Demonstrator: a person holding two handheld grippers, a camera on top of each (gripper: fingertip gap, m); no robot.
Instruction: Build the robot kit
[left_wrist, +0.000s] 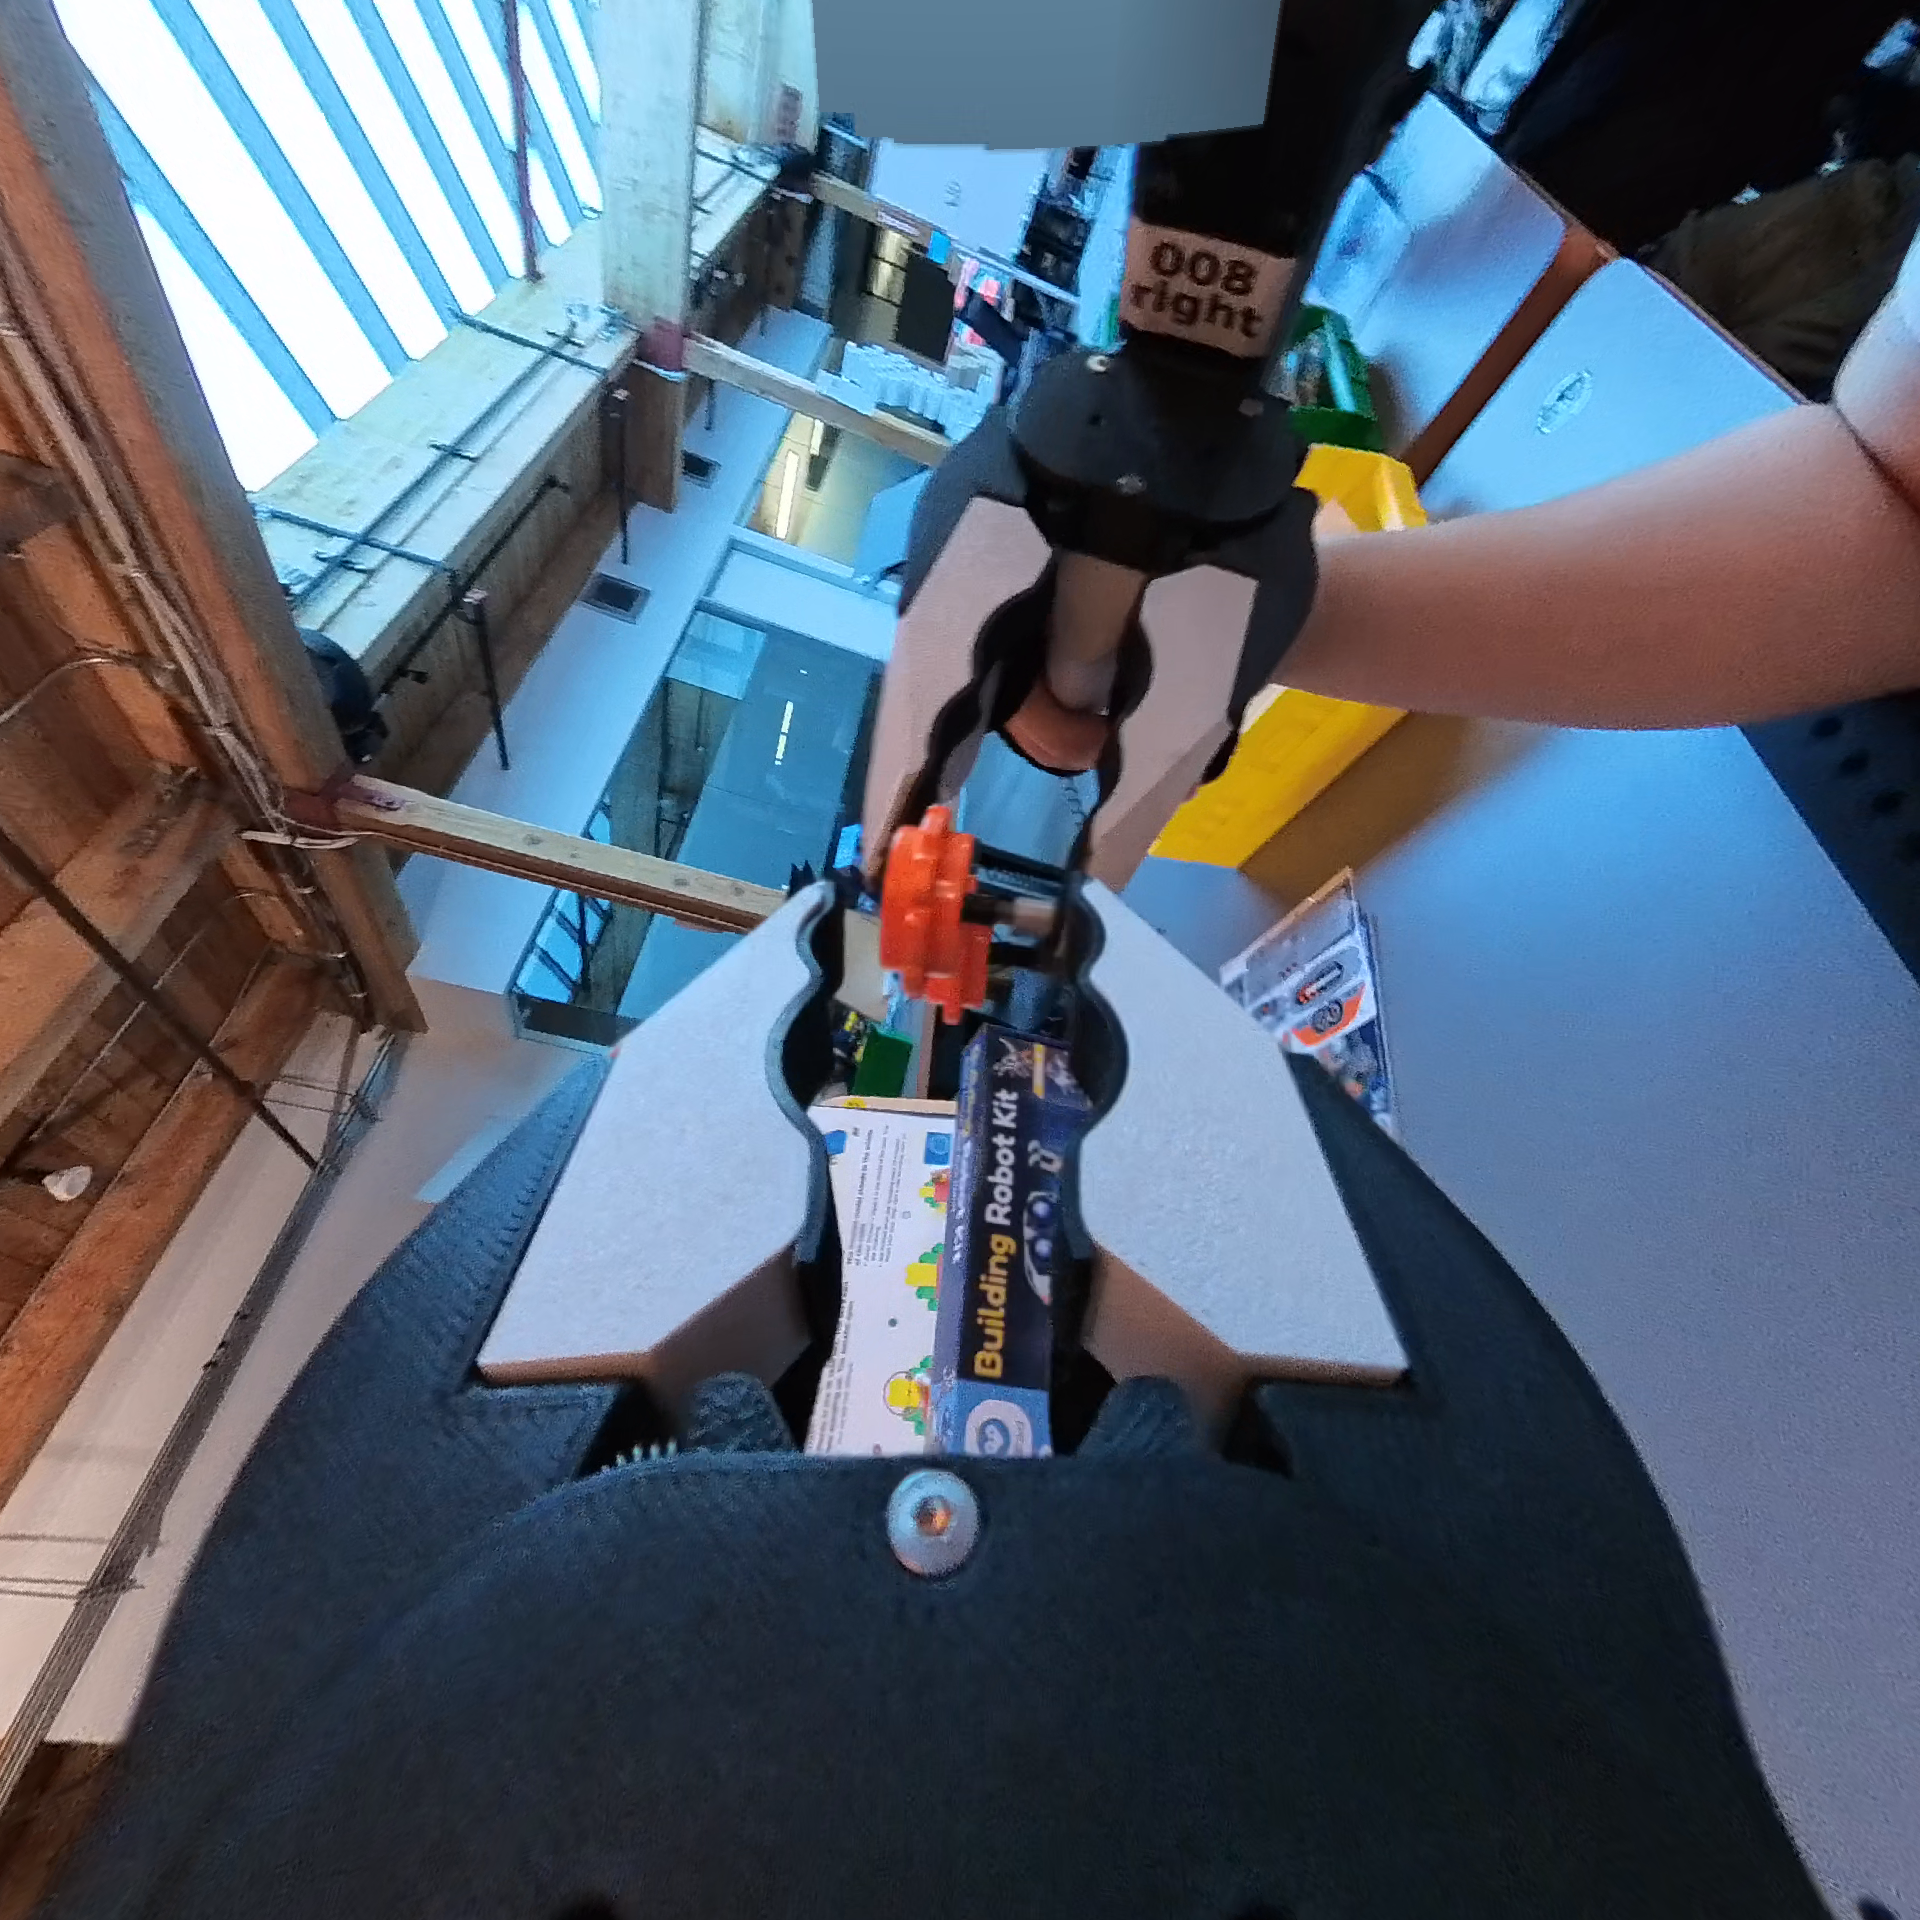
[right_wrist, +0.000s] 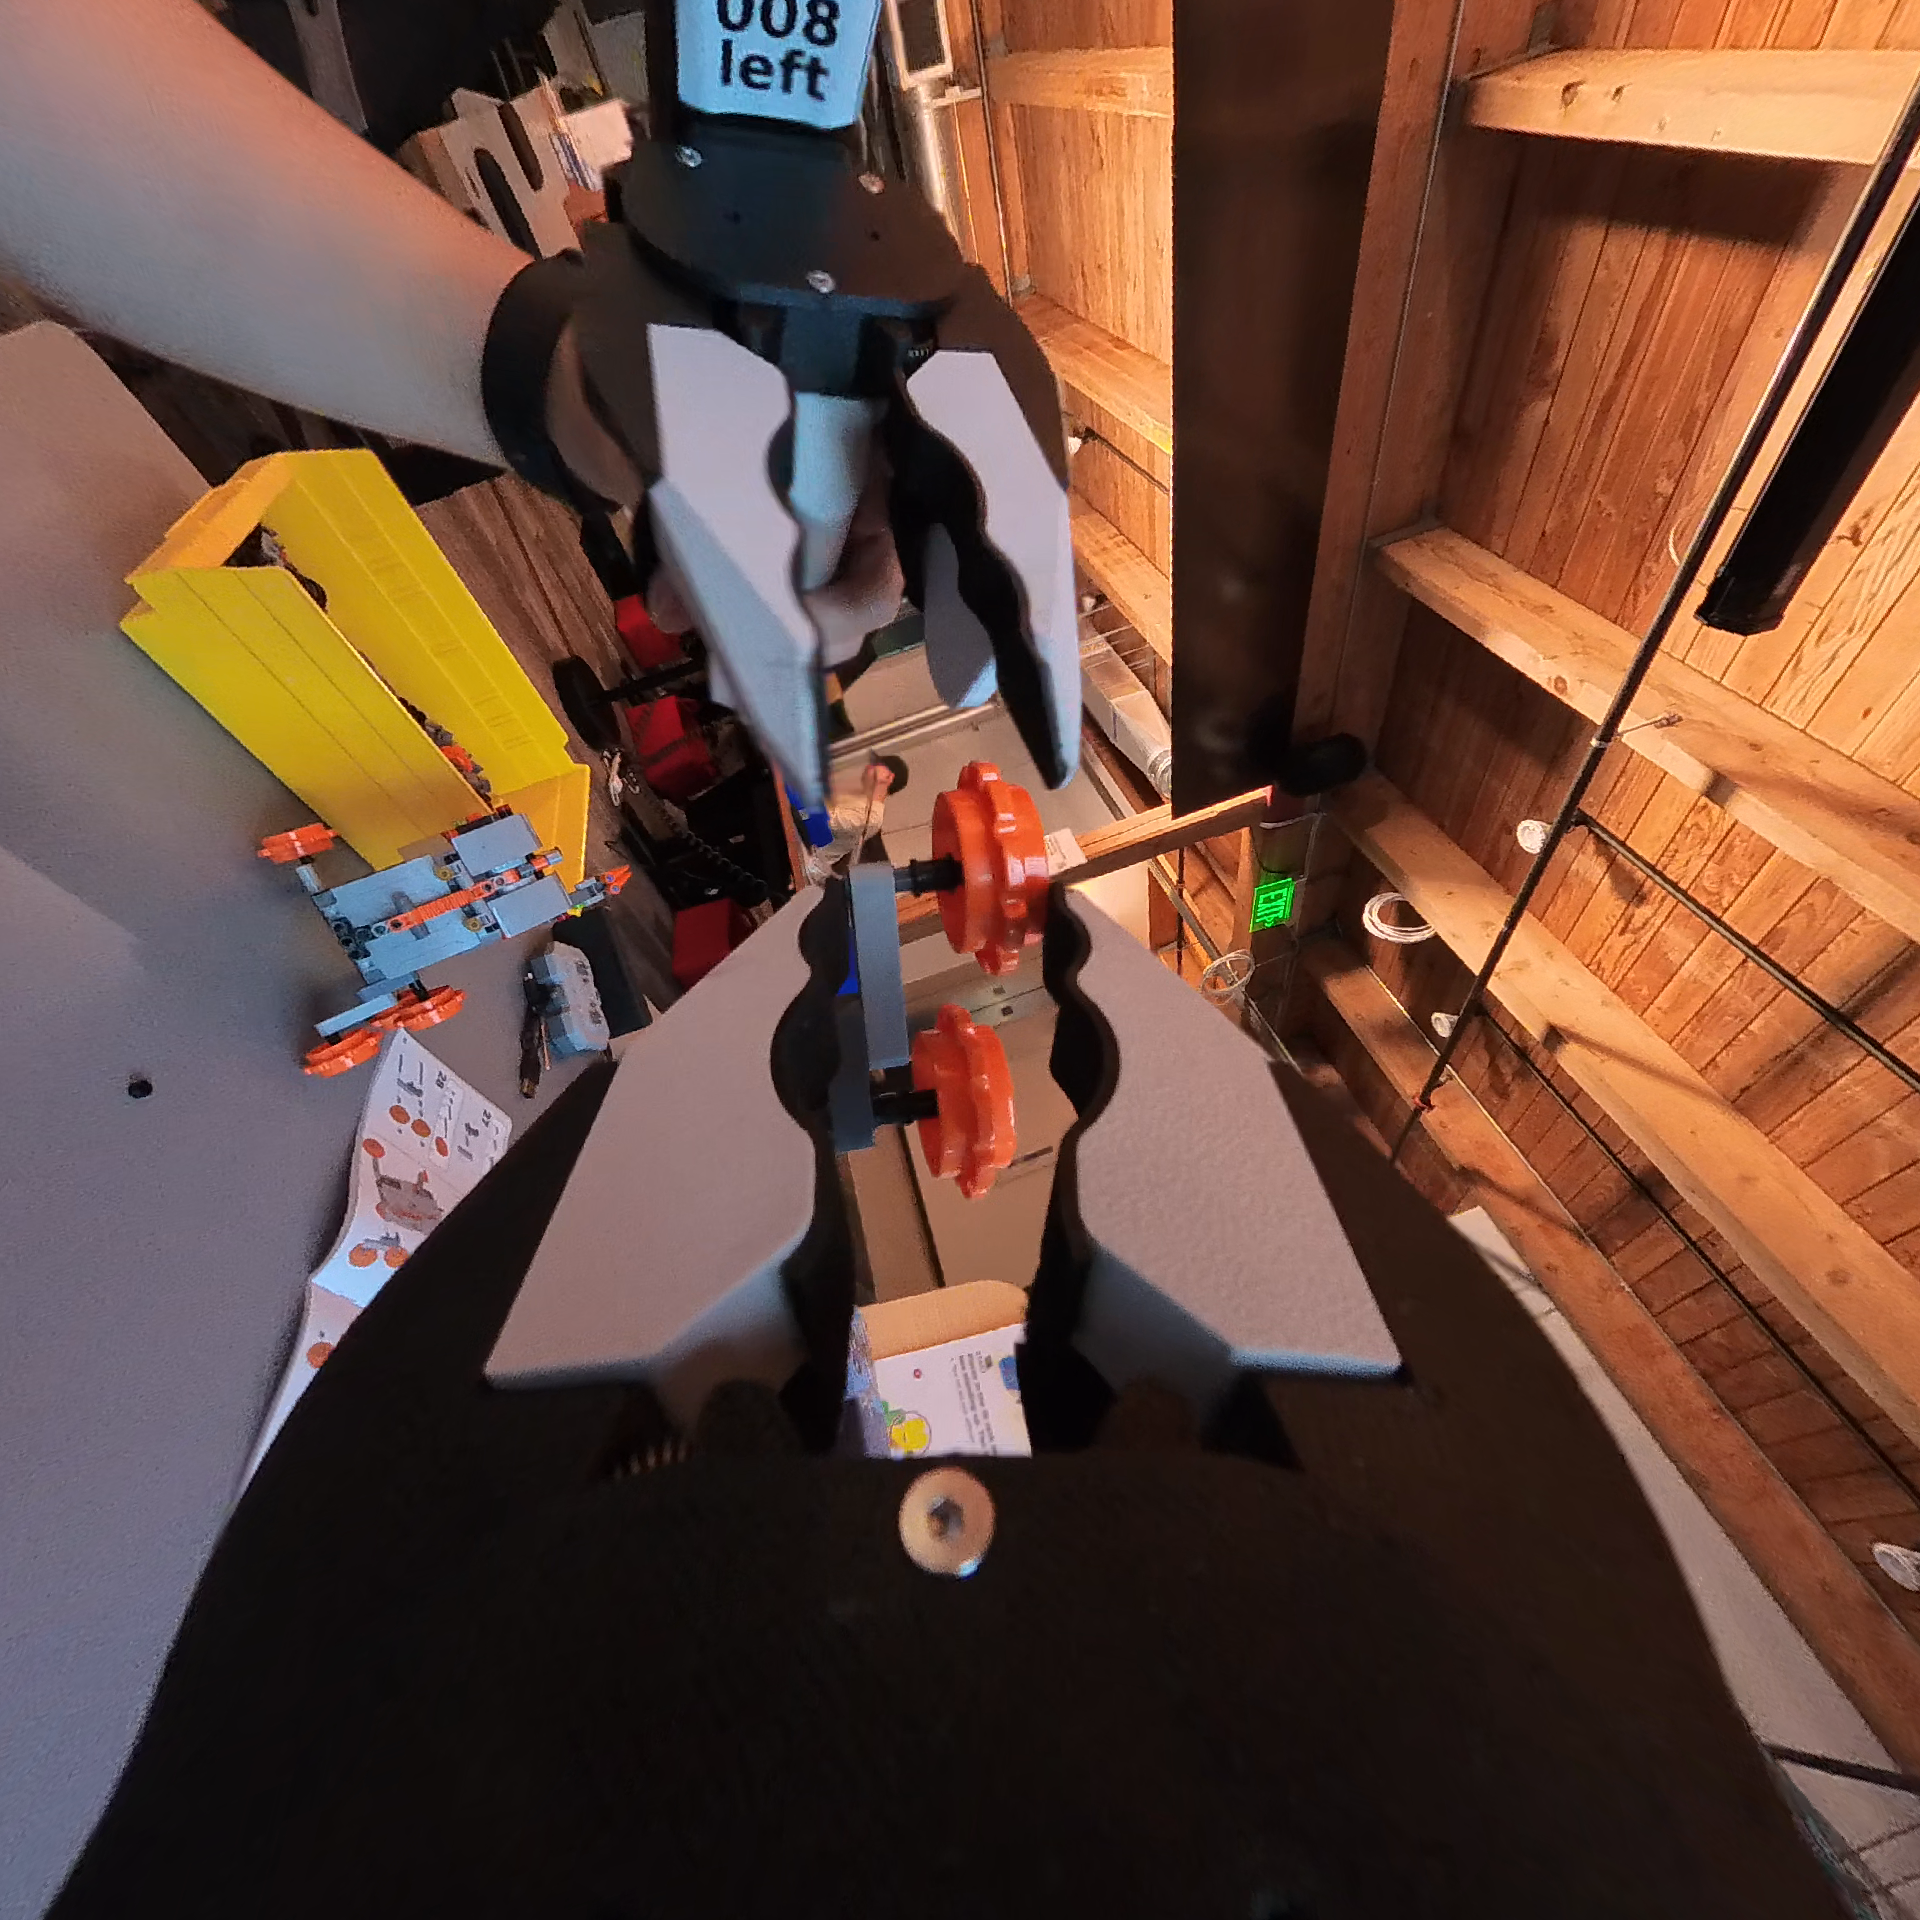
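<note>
A small assembly, a grey beam (right_wrist: 873, 997) with two orange gears (right_wrist: 987, 862) on black axles, is held up in the air. My right gripper (right_wrist: 945, 904) is shut on it, with the beam against one finger and the gears toward the other. My left gripper (left_wrist: 951, 904) faces it head-on and is open, its tips on either side of the upper orange gear (left_wrist: 930, 914) without clamping it. The left gripper also shows in the right wrist view (right_wrist: 935, 774), and the right gripper in the left wrist view (left_wrist: 982, 868).
On the grey table (right_wrist: 94, 1039) lie a yellow bin (right_wrist: 343, 623), a partly built grey and orange model (right_wrist: 436, 904), a small grey unit (right_wrist: 566, 1003) and an instruction booklet (right_wrist: 416, 1164). A blue kit box (left_wrist: 1008, 1247) stands behind the grippers. A person's forearm (left_wrist: 1558, 582) reaches in. The tips of both grippers are at nearly the same place.
</note>
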